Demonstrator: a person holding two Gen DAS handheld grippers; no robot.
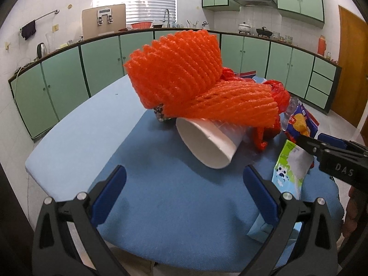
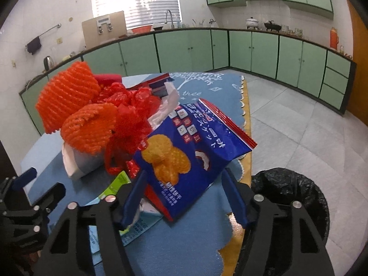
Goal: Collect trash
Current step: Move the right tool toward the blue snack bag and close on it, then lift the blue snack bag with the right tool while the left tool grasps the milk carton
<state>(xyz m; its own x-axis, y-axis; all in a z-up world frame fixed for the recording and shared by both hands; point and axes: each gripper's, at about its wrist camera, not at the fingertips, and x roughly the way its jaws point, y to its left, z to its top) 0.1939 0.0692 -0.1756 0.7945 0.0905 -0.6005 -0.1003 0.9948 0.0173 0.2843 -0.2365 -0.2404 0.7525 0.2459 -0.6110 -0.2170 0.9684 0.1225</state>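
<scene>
A pile of trash lies on the blue-clothed table (image 1: 92, 133). Orange foam fruit nets (image 1: 179, 73) rest on a tipped white paper cup (image 1: 207, 145). A red mesh bag (image 2: 128, 112) lies beside them. A blue snack bag (image 2: 191, 156) leans up at the pile's near side, with a green-and-white carton (image 1: 289, 168) next to it. My left gripper (image 1: 184, 179) is open and empty, just short of the cup. My right gripper (image 2: 184, 181) is open, its jaws on either side of the snack bag's lower end. It also shows in the left wrist view (image 1: 322, 145).
A bin lined with a black bag (image 2: 292, 197) stands on the tiled floor to the right of the table. Green cabinets (image 1: 253, 53) and a counter run along the far walls. A wooden door (image 1: 354, 69) is at the right.
</scene>
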